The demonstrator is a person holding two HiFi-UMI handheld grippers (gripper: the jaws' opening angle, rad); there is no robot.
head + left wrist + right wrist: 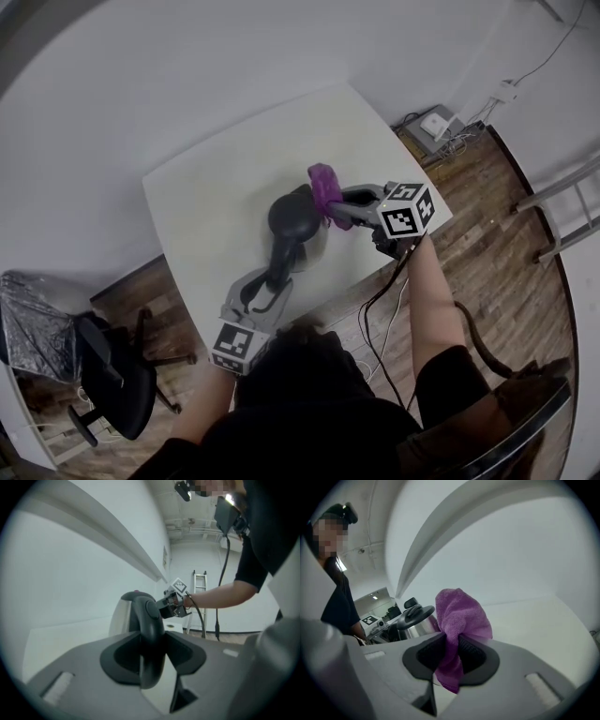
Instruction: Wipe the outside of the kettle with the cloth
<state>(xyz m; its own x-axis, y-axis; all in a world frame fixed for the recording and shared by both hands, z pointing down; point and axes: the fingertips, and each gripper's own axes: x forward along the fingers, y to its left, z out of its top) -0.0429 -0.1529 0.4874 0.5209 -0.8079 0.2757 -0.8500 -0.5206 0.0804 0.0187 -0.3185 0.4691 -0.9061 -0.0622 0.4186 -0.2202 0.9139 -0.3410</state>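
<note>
A: Where was the kettle [298,225] at that moment?
B: Upright on the white table [206,187], toward the edge nearest the person. It had a steel body and a black lid [292,216] on top.
A: And the left gripper [151,660]?
B: Clamped on the kettle's black handle [149,620]! Its own view showed the handle running straight up between the two jaws, both pressed against its sides.
A: The right gripper [451,651], was it empty?
B: Not at all. It was pinching the purple cloth [461,613], jaws drawn in tight on the fabric. A bunch puffed out above them and a tail hung below.
A: Was the cloth on the kettle?
B: In the head view it sat just beside the lid, on the kettle's far right side. Whether it actually touched the steel, I couldn't tell. In the right gripper view the kettle stood behind the cloth, off to the left.
A: Anything else around?
B: A black office chair [112,380] stood on the wooden floor [469,197] at the head view's lower left. The left gripper view caught a ladder [199,595] by the far wall.
</note>
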